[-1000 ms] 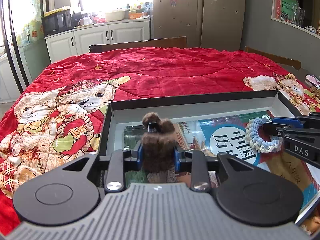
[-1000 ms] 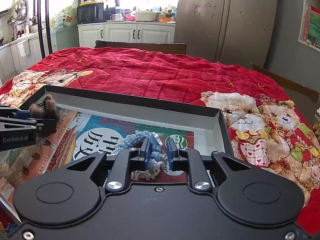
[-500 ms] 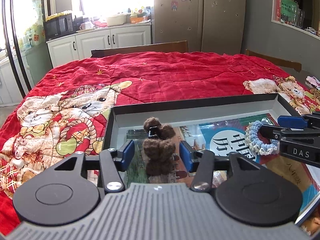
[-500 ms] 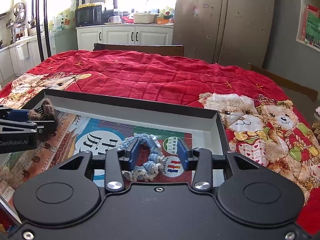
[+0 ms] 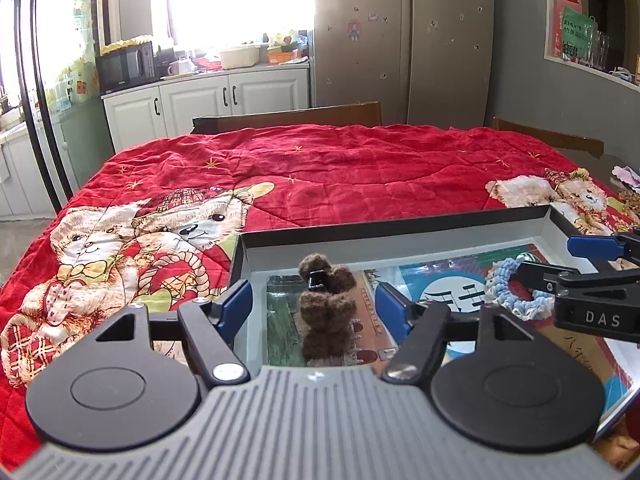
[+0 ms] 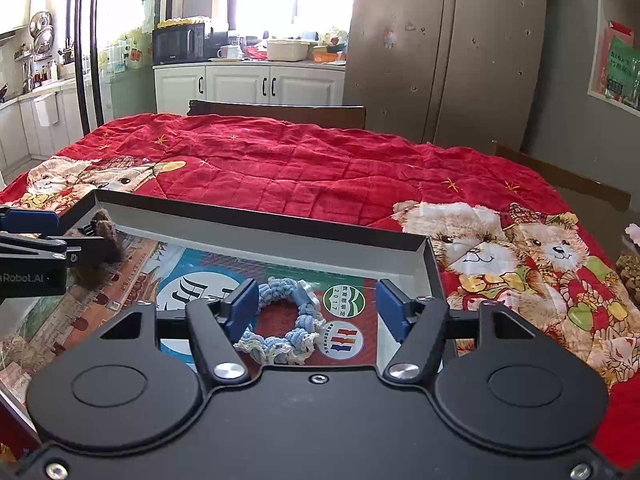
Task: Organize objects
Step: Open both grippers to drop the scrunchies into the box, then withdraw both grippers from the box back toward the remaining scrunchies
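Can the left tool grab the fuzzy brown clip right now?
Probably yes. The left tool is open with the brown fuzzy clip lying in the box right between its fingers, and nothing blocks it.

Both grippers, clamped a second ago, now stand wide apart. The left gripper (image 5: 314, 306) frees the brown fuzzy clip (image 5: 326, 312) and the right gripper (image 6: 313, 306) the blue scrunchie (image 6: 280, 322), each lying inside the tray (image 6: 256, 226).

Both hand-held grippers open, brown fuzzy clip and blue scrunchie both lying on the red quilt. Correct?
Not quite. The brown fuzzy clip and blue scrunchie lie inside the black tray, not on the red quilt. Both wrist views show it. Left hand-held gripper and right hand-held gripper are open.
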### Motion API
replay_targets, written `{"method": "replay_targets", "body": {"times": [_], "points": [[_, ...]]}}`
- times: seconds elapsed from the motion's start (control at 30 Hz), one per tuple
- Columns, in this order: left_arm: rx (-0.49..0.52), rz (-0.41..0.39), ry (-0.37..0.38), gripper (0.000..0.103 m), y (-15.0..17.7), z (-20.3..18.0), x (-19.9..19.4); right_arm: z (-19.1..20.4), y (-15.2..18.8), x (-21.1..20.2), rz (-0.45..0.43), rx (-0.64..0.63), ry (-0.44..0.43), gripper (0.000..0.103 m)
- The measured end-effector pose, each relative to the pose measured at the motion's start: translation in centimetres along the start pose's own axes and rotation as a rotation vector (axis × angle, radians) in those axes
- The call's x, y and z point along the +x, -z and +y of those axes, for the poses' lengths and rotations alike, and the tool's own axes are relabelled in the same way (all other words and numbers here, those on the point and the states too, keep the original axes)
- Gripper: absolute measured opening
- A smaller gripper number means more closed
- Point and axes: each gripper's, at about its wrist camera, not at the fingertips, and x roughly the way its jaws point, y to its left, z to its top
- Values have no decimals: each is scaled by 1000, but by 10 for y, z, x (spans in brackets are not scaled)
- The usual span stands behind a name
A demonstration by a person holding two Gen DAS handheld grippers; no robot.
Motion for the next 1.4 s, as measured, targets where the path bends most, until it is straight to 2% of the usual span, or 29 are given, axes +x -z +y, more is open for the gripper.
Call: {"method": "replay_targets", "body": {"times": [0.4, 1.07, 1.4], "points": [[16, -36, -15, 86, -1, -2, -23, 3, -3, -27, -33, -17, -34, 71], [48, -93, -3, 90, 5, -7, -70, 13, 3, -83, -88, -59, -78, 73], [60, -108, 5, 92, 14, -7, -91, 10, 13, -105, -84, -62, -97, 73]]}}
